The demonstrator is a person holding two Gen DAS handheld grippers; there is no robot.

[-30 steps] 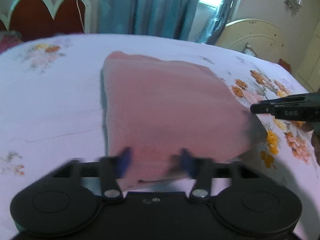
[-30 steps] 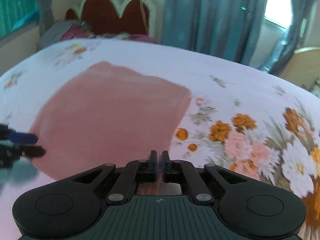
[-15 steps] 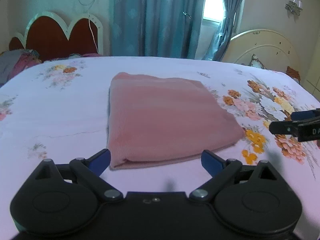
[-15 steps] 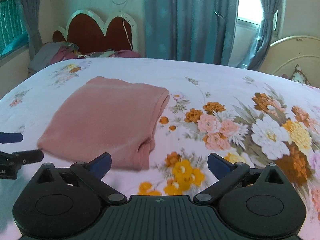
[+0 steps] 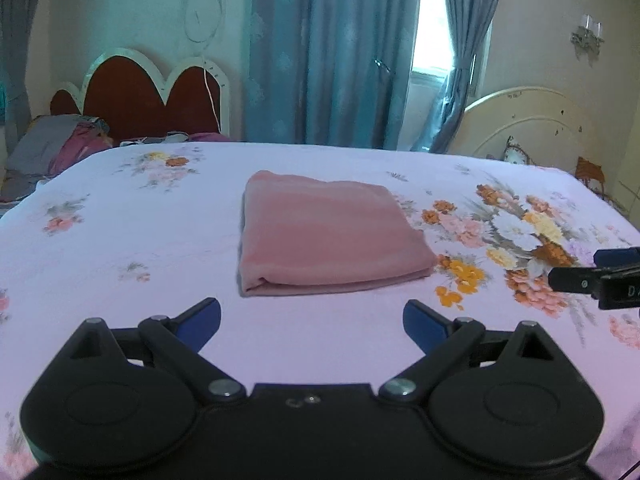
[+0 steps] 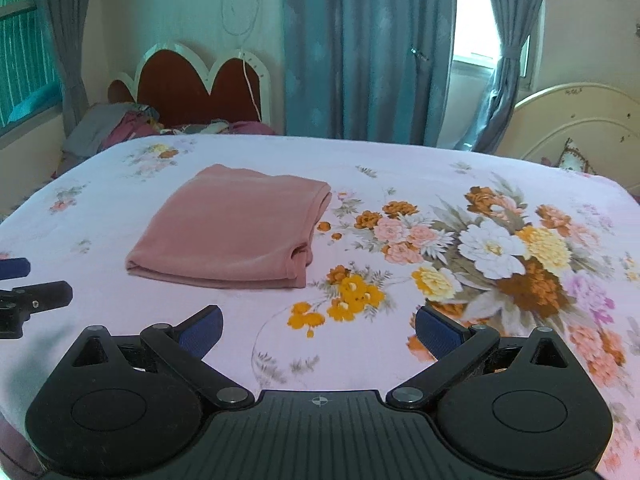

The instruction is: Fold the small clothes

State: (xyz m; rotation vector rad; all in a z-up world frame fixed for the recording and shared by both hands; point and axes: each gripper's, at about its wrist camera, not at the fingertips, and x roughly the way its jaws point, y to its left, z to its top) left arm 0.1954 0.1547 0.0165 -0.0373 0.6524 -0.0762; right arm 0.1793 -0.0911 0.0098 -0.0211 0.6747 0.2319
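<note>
A pink garment [image 5: 328, 232] lies folded into a flat rectangle on the floral bed sheet [image 5: 120, 240]. It also shows in the right wrist view [image 6: 236, 228], left of centre. My left gripper [image 5: 312, 324] is open and empty, held back from the garment's near edge. My right gripper [image 6: 318, 328] is open and empty, to the right of the garment and back from it. Each gripper's tip shows at the edge of the other's view: the right one [image 5: 596, 270] and the left one [image 6: 24, 284].
A red headboard [image 5: 148, 100] and a pile of clothes [image 5: 52, 148] stand at the far left. Blue curtains [image 5: 328, 52] hang behind the bed. A cream headboard [image 5: 532, 128] leans at the far right. The sheet's big flower print [image 6: 500, 248] lies to the right.
Both grippers opened, let go of the pink garment and pulled back from it. The garment now lies folded and flat on the sheet.
</note>
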